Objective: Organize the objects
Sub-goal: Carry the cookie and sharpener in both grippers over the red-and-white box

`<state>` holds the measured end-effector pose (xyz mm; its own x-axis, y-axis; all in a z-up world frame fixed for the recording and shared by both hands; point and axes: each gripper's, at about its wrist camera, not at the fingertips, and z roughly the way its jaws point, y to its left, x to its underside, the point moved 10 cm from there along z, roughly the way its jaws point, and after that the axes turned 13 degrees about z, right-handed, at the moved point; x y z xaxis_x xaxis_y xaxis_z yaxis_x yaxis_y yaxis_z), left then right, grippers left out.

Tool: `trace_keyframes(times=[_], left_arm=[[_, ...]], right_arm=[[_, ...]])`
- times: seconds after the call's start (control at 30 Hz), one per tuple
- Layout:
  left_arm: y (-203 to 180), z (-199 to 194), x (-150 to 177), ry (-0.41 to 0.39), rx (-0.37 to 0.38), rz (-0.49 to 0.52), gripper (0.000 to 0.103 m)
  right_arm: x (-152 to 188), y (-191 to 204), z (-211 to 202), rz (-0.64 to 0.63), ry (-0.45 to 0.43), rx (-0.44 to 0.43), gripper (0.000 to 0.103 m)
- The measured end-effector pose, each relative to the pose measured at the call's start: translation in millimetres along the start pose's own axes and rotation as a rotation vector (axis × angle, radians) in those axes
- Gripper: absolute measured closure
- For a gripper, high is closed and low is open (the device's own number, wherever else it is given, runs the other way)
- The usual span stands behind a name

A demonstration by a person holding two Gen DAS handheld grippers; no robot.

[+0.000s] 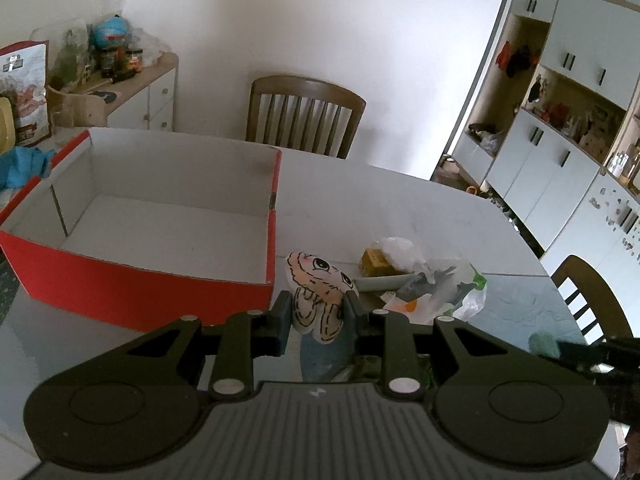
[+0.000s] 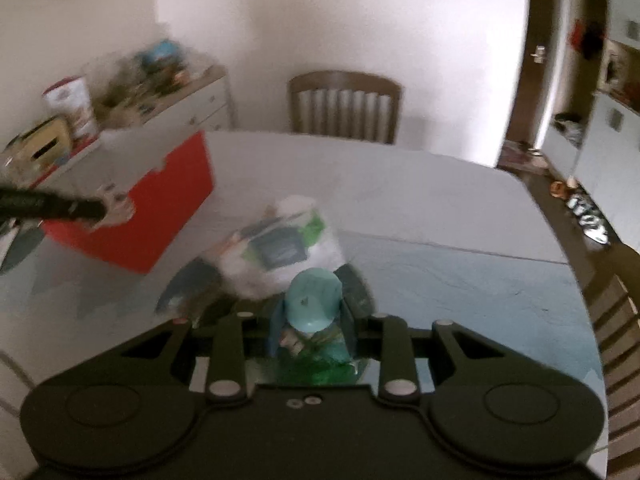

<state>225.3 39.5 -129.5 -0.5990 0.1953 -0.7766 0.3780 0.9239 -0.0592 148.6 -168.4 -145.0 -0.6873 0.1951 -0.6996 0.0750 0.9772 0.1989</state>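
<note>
My left gripper (image 1: 318, 306) is shut on a pale soft toy (image 1: 316, 276) with cartoon eyes and black line markings, held above the table just right of the red box (image 1: 132, 288). The box is open, and its white inside holds nothing that I can see. My right gripper (image 2: 312, 322) is shut on a small figure with a teal cap (image 2: 314, 300), held over the table in front of a heap of plastic bags (image 2: 292, 240). In the left wrist view the heap (image 1: 424, 280) includes a yellow sponge (image 1: 374, 260). The blurred right wrist view also shows the red box (image 2: 160, 216).
A wooden chair (image 1: 304, 114) stands behind the white table (image 1: 400, 204), another chair (image 1: 588, 300) at its right. A cluttered sideboard (image 1: 132, 84) sits at the back left and white cabinets (image 1: 560, 152) line the right wall. A blue cloth (image 1: 24, 164) lies left of the box.
</note>
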Motion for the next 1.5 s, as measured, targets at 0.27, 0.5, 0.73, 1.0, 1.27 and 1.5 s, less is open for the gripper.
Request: trace_keyframes(times=[0.27, 0.5, 0.73, 1.0, 1.27, 1.5], left_arm=[[2.6, -4.4, 3.6, 0.002, -0.001, 0.003, 0.076], [6.3, -6.6, 8.0, 0.012, -0.003, 0.010, 0.076], [11.5, -7.3, 13.0, 0.020, -0.004, 0.005, 0.076], [20.0, -6.7, 16.3, 0.026, -0.007, -0.005, 0.076], [24.1, -5.8, 18.2, 0.031, -0.006, -0.005, 0.076], [33.1, -4.1, 22.8, 0.045, -0.011, -0.016, 0.076]], right_arm=[[29.6, 31.1, 11.3, -0.150, 0.109, -0.071, 0.074], [81.1, 56.0, 47.9, -0.190, 0.221, -0.125, 0.074], [97.3, 75.0, 62.3, -0.229, 0.222, -0.147, 0.074], [80.2, 83.4, 54.4, -0.234, 0.140, -0.143, 0.027], [82.3, 100.1, 71.9, -0.295, 0.190, -0.154, 0.036], [89.0, 100.5, 84.3, -0.272, 0.232, -0.137, 0.050]])
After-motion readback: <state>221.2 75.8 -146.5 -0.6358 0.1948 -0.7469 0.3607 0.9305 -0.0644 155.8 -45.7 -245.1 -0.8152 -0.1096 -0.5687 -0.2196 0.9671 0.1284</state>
